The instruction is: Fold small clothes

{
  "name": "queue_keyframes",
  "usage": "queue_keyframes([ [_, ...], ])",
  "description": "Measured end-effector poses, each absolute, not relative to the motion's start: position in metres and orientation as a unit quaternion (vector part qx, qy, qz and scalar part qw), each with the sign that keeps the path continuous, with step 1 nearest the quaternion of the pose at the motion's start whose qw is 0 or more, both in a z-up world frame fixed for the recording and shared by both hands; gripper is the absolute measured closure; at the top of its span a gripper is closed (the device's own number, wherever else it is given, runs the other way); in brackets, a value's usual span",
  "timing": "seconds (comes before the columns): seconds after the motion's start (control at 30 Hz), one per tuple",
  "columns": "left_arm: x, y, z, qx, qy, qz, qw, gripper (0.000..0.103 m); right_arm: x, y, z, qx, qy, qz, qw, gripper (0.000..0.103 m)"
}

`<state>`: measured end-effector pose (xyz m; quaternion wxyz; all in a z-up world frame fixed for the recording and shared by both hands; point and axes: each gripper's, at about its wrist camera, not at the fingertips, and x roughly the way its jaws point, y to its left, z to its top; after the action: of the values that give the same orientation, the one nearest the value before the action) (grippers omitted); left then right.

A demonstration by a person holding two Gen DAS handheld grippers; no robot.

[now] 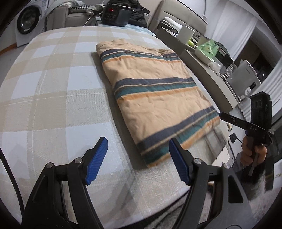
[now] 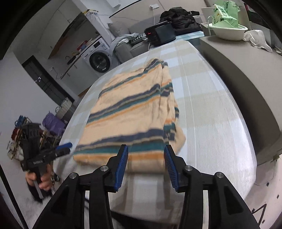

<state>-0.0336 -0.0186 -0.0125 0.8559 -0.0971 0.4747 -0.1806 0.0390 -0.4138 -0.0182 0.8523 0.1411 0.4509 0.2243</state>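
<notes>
The folded cloth (image 1: pixel 151 98) is lying on the checked table (image 1: pixel 52 88), its long axis running toward 11 o'clock from the left gripper (image 1: pixel 137 158). Both grippers are standing open, holding nothing. The right gripper (image 2: pixel 145 163) is nearer, the cloth's edge just at 12 o'clock. Only its view is showing the stacked layers at the side.

A checked cloth in beige, white and pale blue covers the counter (image 1: pixel 52 84). At its far end stands a black appliance with a red display (image 1: pixel 115 13), and behind that a grey sofa (image 2: pixel 123 49) strewn with dark clothes (image 2: pixel 181 17). A white front-loading washing machine (image 2: pixel 98 58) stands against the wall beside dark shelving. A grey side counter (image 2: pixel 246 74) carries a white bowl (image 2: pixel 229 31) with a green bag in it. The walls are white.
</notes>
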Motion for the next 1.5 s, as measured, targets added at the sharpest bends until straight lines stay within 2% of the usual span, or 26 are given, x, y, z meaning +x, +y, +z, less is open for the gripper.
queue_keyframes([
  [0.4, -0.040, -0.043, -0.008, -0.058, 0.485, -0.190, 0.852, 0.034, 0.031, -0.422, -0.038, 0.138, 0.434, 0.236, 0.858, 0.059],
  [0.57, -0.040, -0.051, -0.010, -0.042, 0.490, -0.190, 0.850, 0.034, 0.025, -0.427, -0.029, 0.114, 0.423, 0.226, 0.870, 0.059],
  [1.1, -0.031, -0.067, -0.021, -0.054, 0.503, -0.218, 0.835, 0.034, 0.035, -0.419, -0.025, 0.135, 0.405, 0.308, 0.850, 0.059],
  [1.17, -0.032, -0.069, -0.020, -0.051, 0.501, -0.219, 0.836, 0.034, 0.040, -0.417, -0.031, 0.124, 0.412, 0.304, 0.850, 0.067],
  [1.23, -0.030, -0.069, -0.023, -0.053, 0.504, -0.215, 0.835, 0.034, 0.046, -0.411, -0.036, 0.102, 0.419, 0.291, 0.854, 0.091],
  [1.33, -0.028, -0.067, -0.026, -0.055, 0.508, -0.212, 0.833, 0.034, 0.049, -0.410, -0.027, 0.093, 0.399, 0.284, 0.867, 0.096],
  [1.5, -0.027, -0.065, -0.031, -0.063, 0.512, -0.217, 0.829, 0.034, 0.055, -0.410, -0.011, 0.064, 0.374, 0.233, 0.896, 0.097],
])
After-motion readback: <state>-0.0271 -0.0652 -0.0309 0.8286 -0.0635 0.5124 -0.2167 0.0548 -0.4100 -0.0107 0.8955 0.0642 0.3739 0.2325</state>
